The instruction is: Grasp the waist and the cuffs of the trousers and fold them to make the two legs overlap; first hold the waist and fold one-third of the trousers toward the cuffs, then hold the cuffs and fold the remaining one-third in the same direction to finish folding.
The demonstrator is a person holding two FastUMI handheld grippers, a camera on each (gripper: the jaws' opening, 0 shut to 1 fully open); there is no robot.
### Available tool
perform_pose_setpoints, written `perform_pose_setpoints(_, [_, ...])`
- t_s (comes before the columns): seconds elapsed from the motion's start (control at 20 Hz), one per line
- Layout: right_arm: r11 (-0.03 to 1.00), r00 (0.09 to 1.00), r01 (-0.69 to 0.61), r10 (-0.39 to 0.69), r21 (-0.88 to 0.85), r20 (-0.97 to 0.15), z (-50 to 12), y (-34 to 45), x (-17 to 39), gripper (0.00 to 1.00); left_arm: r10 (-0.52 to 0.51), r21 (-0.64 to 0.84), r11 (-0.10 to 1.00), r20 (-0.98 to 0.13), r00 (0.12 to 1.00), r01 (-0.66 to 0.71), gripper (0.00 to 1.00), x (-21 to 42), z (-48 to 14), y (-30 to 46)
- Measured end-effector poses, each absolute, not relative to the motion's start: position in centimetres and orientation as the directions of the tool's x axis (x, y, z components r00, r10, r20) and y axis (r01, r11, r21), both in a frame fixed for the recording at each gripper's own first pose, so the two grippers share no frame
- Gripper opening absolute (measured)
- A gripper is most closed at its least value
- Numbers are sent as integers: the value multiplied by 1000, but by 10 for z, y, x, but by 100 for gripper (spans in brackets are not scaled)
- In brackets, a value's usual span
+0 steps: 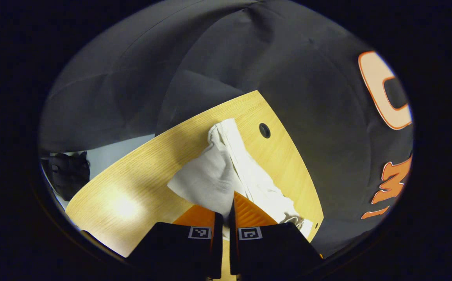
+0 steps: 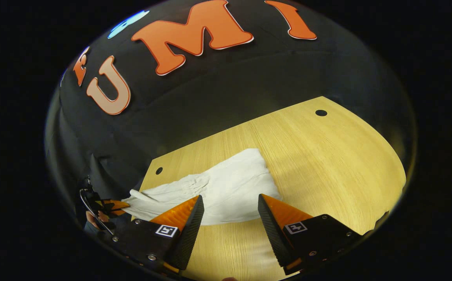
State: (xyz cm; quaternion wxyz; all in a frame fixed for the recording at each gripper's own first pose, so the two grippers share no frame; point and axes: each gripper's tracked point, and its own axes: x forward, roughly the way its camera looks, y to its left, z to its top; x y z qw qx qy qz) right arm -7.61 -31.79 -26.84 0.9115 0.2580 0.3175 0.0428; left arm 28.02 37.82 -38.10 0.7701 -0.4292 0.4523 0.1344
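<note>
White trousers (image 2: 229, 187) lie crumpled lengthwise on the wooden table (image 2: 327, 164). My right gripper (image 2: 230, 196) hovers open just above their near edge, the cloth showing between its spread fingers without touching them. In the left gripper view the trousers (image 1: 210, 175) stretch away from my left gripper (image 1: 226, 207), whose fingers are shut on the near end of the cloth. The right gripper view also shows that left gripper (image 2: 110, 205) at the far left, held by a hand and pinching the trousers' end at the table's corner.
The table has small round holes (image 1: 264, 130) (image 2: 320, 112) (image 2: 158, 170) near its edges. Black booth cloth hangs close behind it. A dark object (image 1: 67, 175) sits beyond the table's far edge in the left gripper view. Bare wood (image 2: 347, 175) lies to the right of the trousers.
</note>
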Motion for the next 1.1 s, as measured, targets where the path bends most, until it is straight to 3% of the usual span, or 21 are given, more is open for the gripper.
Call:
perform_pose_setpoints(0.5, [845, 826, 115, 210, 522, -523, -264, -391, -85, 85, -148, -506, 737, -768, 622, -449, 12, 322, -280, 294])
perform_pose_setpoints(0.8, [839, 841, 150, 170, 523, -514, -266, -437, -91, 93, -203, -518, 791, -725, 659, -326, 12, 343, -234, 211])
perform_pose_setpoints(1.1, [839, 840, 162, 159, 519, -519, -269, -467, -101, 98, -273, -530, 811, -718, 640, -249, 12, 355, -225, 111])
